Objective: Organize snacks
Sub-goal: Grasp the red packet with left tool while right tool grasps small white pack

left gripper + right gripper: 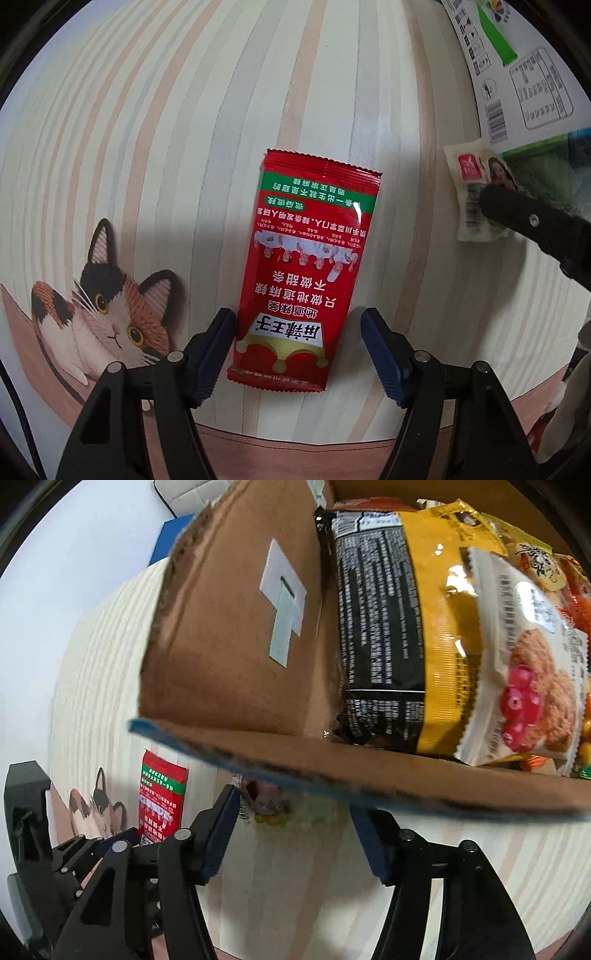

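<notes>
- Left tongs point(298, 353) stand apart, straddling the red packet's point(308, 266) lower end without pressing it, placed for a pinch; the packet lies flat on the striped surface point(184, 147).
- Right tongs point(293, 836) hover apart over a pale packet point(471, 192) beside the box point(229, 657), which already holds snacks; grip unclear.

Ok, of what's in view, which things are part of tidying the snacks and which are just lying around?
Part of the job:
- red foil snack packet between the open left hand-held gripper
- small cream snack packet by the right hand-held gripper
- brown cardboard box holding yellow-and-black snack bag and white cookie packet

Just lying about:
- striped cat-print tablecloth
- white printed carton
</notes>
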`<state>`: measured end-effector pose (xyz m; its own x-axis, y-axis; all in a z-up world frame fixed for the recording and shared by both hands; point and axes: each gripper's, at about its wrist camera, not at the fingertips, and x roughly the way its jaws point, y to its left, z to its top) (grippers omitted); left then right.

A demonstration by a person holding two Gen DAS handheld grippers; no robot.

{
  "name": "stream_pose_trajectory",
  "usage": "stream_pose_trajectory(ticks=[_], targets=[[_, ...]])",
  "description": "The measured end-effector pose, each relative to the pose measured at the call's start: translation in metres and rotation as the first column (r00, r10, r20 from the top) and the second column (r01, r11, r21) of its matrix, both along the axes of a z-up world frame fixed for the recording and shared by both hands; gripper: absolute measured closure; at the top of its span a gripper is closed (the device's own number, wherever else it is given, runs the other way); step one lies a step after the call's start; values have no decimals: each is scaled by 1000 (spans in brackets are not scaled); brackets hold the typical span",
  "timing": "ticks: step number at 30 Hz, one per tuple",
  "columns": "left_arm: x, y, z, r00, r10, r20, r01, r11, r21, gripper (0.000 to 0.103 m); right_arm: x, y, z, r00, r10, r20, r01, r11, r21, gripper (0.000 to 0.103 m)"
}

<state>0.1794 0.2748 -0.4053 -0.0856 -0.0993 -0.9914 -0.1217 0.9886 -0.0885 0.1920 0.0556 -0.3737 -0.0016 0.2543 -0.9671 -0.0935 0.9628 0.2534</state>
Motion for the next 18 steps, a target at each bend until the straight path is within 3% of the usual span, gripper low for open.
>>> stream_pose_trajectory(ticks=[4,6,7,9,18], targets=[[4,-7,1,1000,3,5,-3,1000,11,34,-2,10,-2,1000,7,13,-6,1000,-30,37],[5,-9,4,1000,21,9,-21,1000,12,36,-4,15,-1,1000,9,20,-9,1000,-14,48],[4,-5,4,1000,30,8,-30,1000,8,39,-5,17,0,1000,13,21,-13,1000,-4,58],[4,5,7,999,47,17,-47,999,9,49,-8,25,3,999,41,35,-40,999,-34,60],[-17,23,5,990,138,-4,-138,990,-35,52,-27,-1,6,1000,12,-9,-12,1000,6,62]])
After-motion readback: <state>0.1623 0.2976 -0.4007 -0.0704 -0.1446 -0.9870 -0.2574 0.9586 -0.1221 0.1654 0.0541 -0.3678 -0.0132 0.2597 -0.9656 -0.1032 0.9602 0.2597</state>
